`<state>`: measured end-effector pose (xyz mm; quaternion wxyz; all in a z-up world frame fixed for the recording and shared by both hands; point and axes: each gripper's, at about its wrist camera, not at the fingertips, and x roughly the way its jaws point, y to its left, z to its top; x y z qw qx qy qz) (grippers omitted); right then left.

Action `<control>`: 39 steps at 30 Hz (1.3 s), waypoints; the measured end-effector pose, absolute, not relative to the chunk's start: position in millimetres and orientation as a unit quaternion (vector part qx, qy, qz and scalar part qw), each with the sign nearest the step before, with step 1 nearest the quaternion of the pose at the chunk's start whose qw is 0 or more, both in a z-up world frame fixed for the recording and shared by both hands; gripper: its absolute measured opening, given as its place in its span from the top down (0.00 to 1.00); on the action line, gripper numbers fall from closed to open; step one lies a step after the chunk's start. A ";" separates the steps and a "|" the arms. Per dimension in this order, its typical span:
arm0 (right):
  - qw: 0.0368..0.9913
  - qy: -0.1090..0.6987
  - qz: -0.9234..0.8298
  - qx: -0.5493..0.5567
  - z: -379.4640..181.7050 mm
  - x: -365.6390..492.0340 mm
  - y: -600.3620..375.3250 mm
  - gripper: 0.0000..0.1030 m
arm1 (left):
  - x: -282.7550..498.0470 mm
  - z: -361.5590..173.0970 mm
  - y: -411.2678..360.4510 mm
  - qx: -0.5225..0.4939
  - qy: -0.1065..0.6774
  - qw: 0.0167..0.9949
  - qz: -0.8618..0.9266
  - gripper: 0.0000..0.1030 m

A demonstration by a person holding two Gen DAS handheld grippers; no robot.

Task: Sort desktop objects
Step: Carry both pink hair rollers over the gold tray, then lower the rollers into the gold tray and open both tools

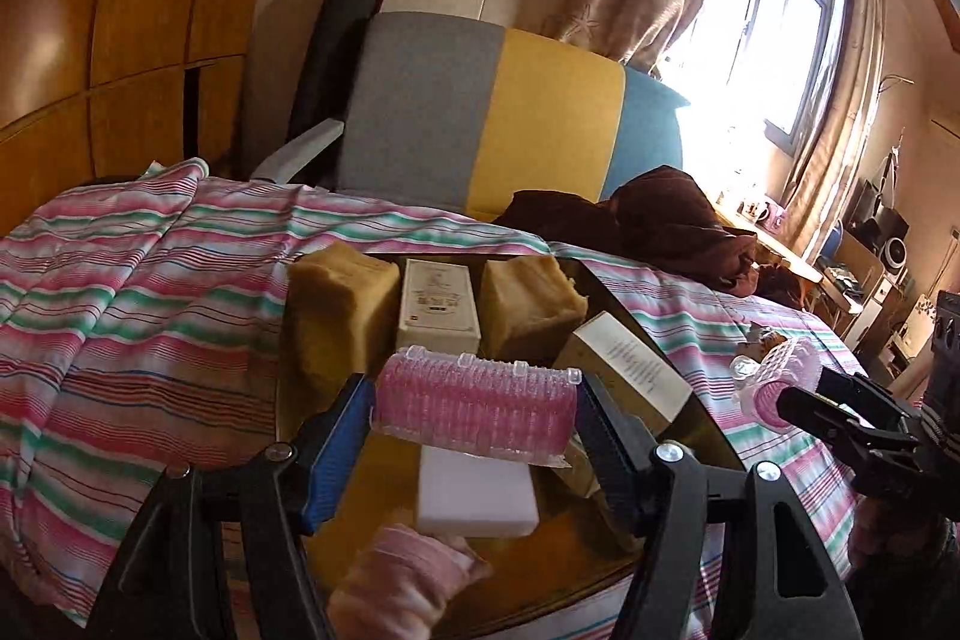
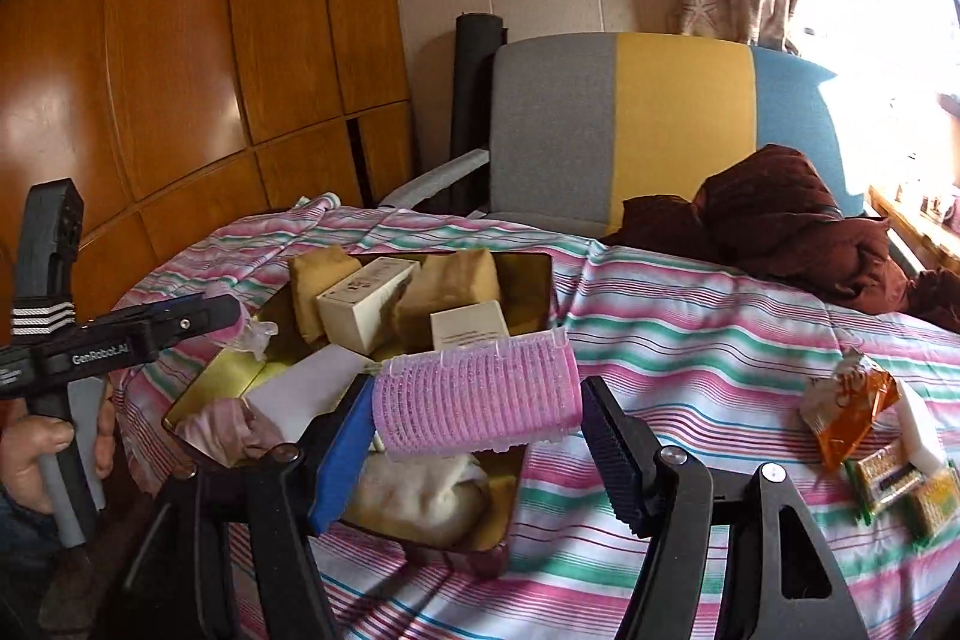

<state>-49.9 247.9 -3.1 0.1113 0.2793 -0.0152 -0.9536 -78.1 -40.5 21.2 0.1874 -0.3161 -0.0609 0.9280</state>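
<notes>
A gold tray [image 1: 558, 538] [image 2: 531, 280] lies on the striped bed sheet. It holds two tan soap blocks [image 1: 336, 304], two boxes [image 1: 438, 304], a white sponge [image 1: 474, 496] and a pink cloth [image 1: 408, 580]. My left gripper [image 1: 474, 388] is shut on a pink hair roller [image 1: 474, 409] held crosswise above the tray's near half. My right gripper [image 2: 480, 391] is shut on a second pink hair roller [image 2: 480, 400] above the tray's right front part. Each gripper shows in the other view, at the right [image 1: 786, 403] and the left [image 2: 231, 307].
On the sheet to the right lie an orange snack packet [image 2: 852, 412], a white block [image 2: 918, 436] and green-gold packets [image 2: 900, 484]. A brown blanket [image 2: 780, 220] is heaped before the grey, yellow and blue headboard [image 2: 660, 124]. A hand [image 2: 36, 454] grips the left handle.
</notes>
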 end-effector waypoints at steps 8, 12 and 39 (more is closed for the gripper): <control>0.131 0.004 -0.949 0.285 -2.5 -65.3 220.3 0.34 | -104.3 -1.4 -56.1 -0.342 -0.058 0.182 0.920 0.33; 0.135 0.011 -0.948 0.288 -2.2 -68.8 212.6 0.34 | -114.1 -10.3 -61.5 -0.351 -0.059 0.185 0.916 0.33; 0.221 0.032 -0.919 0.325 -29.4 -69.2 144.4 0.34 | -124.1 -24.0 -68.7 -0.379 -0.074 0.207 0.899 0.28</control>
